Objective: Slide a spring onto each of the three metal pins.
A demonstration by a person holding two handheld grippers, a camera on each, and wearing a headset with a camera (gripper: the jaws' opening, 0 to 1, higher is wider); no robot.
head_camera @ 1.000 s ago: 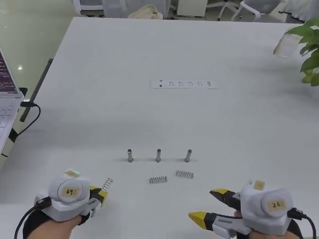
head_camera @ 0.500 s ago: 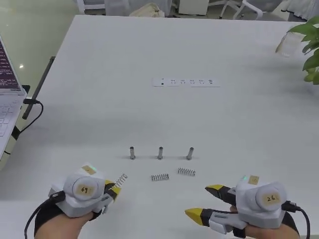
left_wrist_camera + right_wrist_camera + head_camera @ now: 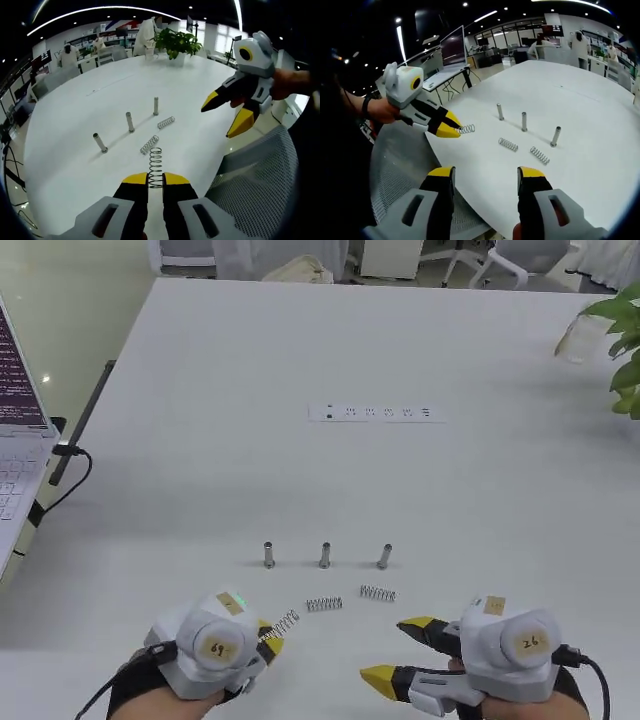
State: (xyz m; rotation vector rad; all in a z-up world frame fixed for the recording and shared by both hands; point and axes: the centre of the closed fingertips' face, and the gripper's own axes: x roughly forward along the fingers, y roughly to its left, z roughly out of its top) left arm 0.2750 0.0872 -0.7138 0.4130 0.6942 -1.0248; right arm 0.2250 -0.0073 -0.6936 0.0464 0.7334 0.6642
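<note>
White table, three pins upright, left gripper fingers pinching a spring, right gripper fingers spread.

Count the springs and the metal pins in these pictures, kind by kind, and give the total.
Springs: 3 (held spring in the left gripper; loose springs)
Metal pins: 3
Total: 6
</note>
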